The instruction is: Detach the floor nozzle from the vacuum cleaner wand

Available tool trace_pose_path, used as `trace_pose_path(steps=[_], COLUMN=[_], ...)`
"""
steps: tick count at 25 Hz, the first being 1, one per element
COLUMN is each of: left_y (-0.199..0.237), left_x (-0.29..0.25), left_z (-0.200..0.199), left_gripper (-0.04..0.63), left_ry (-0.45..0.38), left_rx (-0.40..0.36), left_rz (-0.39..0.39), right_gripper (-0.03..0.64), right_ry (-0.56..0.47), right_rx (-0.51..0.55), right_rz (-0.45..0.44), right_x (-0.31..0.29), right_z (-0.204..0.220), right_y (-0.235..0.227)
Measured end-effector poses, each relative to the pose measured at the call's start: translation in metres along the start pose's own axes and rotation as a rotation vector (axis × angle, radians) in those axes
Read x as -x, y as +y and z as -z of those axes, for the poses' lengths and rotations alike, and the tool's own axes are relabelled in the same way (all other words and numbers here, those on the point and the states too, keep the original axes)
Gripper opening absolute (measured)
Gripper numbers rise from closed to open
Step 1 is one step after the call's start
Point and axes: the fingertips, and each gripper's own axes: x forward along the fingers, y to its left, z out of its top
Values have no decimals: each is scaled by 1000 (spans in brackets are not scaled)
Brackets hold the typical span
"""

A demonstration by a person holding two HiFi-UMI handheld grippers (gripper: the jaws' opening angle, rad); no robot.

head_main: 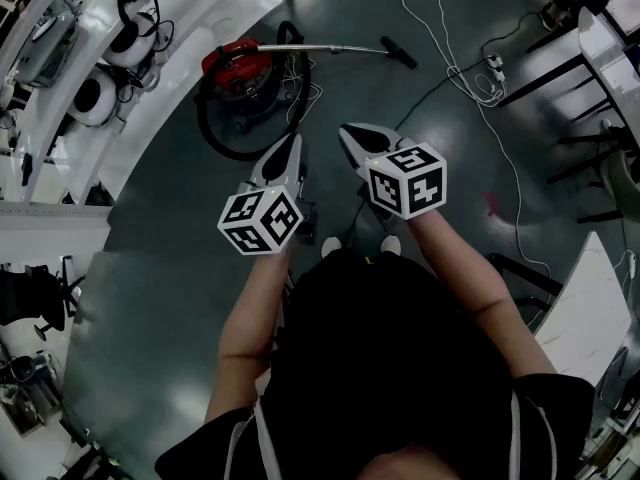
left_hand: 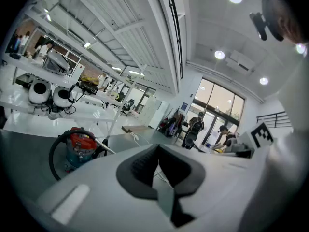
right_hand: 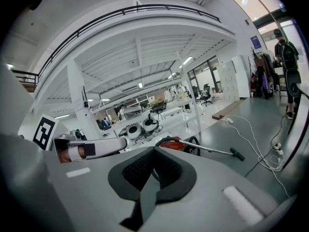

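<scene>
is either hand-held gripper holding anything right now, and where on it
Nothing is held. The left hand-held gripper and the right hand-held gripper are both shut and empty, well apart from the vacuum on the floor.

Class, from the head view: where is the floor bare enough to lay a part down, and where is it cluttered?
Bare: the floor between the hose loop and the white shelving. Crowded: around the vacuum canister, the wand, and the white cables at the right.
</scene>
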Motion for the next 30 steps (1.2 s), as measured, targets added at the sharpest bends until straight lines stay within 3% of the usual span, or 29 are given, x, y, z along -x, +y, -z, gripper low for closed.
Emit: trace_pose_path(steps=[12, 15, 18, 22, 30], left_y=[36, 37, 37, 41, 27], left_x=[11, 9, 6, -10, -72], left_z=[-12, -9, -9, -11, -7], left_gripper=[9, 11, 11, 9, 10], left_ry=[25, 39, 23, 25, 49], left_rx=[5, -42, -87, -35, -20], left_rz=[87, 114, 100, 86, 15], right_gripper=[-3, -3, -3, -3, -3], right_ry=[-44, -45, -62, -51, -3], right_rx=[-70, -48, -47, -27, -14], right_rz=[26, 49, 51, 32, -55], right_x=[-33, -34, -36, -49, -59], right_z=[-2, -1, -1, -5, -23], right_y=[24, 23, 18, 3, -63])
